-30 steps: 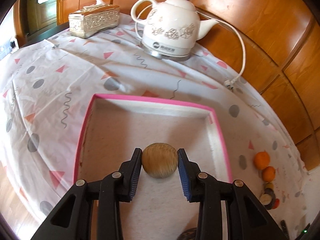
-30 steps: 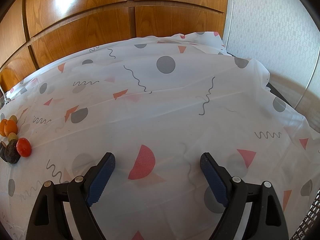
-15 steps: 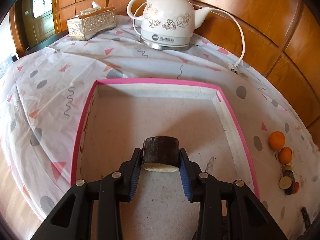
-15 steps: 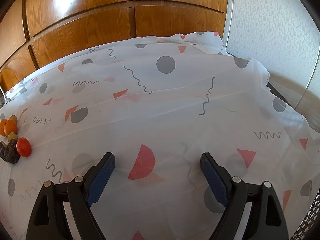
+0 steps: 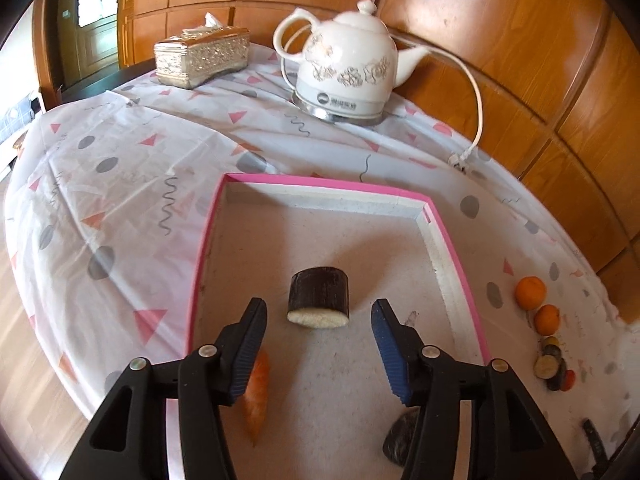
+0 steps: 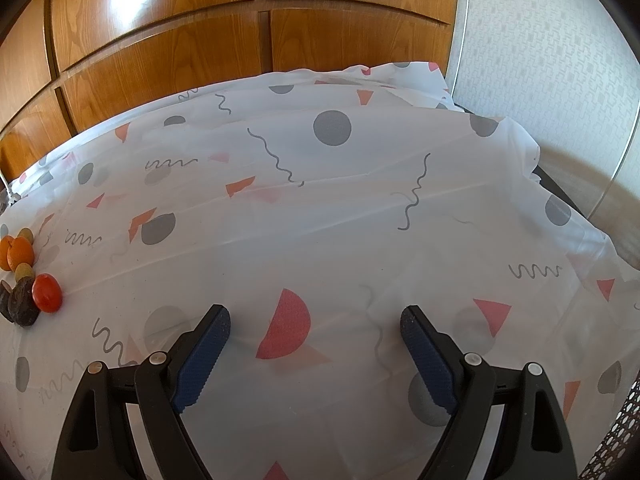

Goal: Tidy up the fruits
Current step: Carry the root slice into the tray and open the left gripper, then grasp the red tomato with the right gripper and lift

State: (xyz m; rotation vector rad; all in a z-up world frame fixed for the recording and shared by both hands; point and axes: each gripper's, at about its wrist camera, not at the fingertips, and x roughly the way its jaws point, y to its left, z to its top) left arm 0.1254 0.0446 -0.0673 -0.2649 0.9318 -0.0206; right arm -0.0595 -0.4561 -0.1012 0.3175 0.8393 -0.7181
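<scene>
Inside the pink-rimmed tray (image 5: 456,256) lies the dark cut fruit piece (image 5: 319,297), freed as the left gripper (image 5: 319,346) opens; right gripper (image 6: 315,350) gapes empty; oranges (image 5: 530,293) wait on the desk.

I count three pieces in the pink-rimmed tray (image 5: 456,256) ahead of my left gripper (image 5: 319,322), namely one dark cut chunk (image 5: 319,292), one orange piece (image 5: 256,392) and one dark lump (image 5: 400,436), plus two oranges (image 5: 530,293) off to its right, one kettle (image 5: 346,76) and one tissue box (image 5: 202,56).
</scene>
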